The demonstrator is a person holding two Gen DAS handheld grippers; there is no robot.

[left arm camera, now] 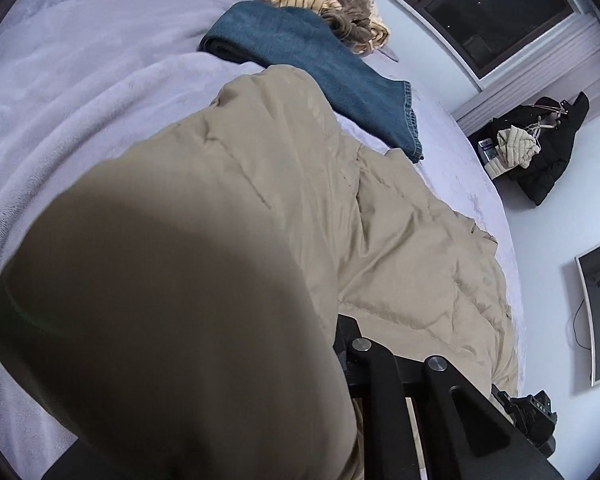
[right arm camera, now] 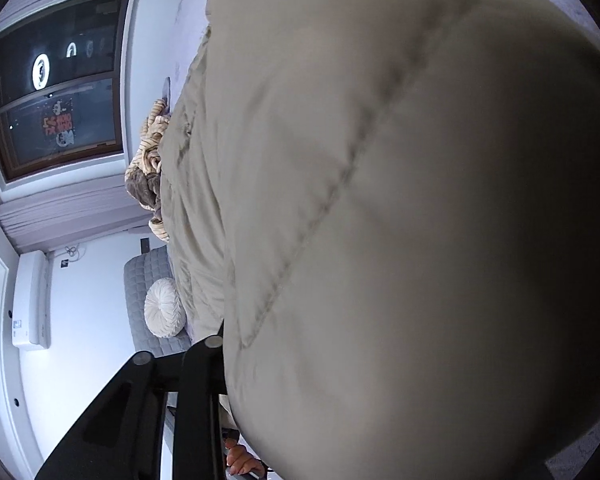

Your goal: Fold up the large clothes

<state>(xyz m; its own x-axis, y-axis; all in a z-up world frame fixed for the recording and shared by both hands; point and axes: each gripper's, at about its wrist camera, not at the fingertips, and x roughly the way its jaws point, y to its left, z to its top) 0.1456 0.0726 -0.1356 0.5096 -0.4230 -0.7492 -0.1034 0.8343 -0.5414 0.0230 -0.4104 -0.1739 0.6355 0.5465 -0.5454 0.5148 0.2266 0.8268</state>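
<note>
Left wrist view: a beige quilted down jacket (left arm camera: pixel 380 216) lies spread across a bed covered with a pale lilac plush blanket (left arm camera: pixel 60 100). A fold of the jacket bulges up right against the lens and fills the lower left of the picture, dark and out of focus. The left gripper (left arm camera: pixel 340 364) shows only as black linkage arms with two metal pivot pins at the lower middle; its fingertips are buried under that fold, and the jaws are drawn nearly together, pinching the jacket fabric. Beyond the jacket, a folded pair of blue jeans (left arm camera: pixel 320 56) rests on the blanket, its hem touching or just overlapping the jacket's far edge. Behind the jeans sits a heap of brown and cream striped fleece (left arm camera: pixel 340 4). Off the bed, by the wall, a black coat (left arm camera: pixel 548 156) hangs with a cream knit garment (left arm camera: pixel 516 144) draped over it. A dark window (left arm camera: pixel 496 12) is set in the wall.

Right wrist view: the same beige jacket (right arm camera: pixel 400 200) swells over most of the frame, a stitched quilting seam running diagonally across it. The right gripper (right arm camera: pixel 220 344) shows its black arms at the lower left, tips hidden where the fabric begins; the jaws are narrowed onto the jacket's edge. A person's fingers (right arm camera: pixel 240 460) curl at the bottom edge. Further back stand a grey quilted headboard (right arm camera: pixel 148 292) with a round white pleated cushion (right arm camera: pixel 165 307) against it, the striped fleece (right arm camera: pixel 148 160), and a wall-mounted air conditioner (right arm camera: pixel 30 300).
</note>
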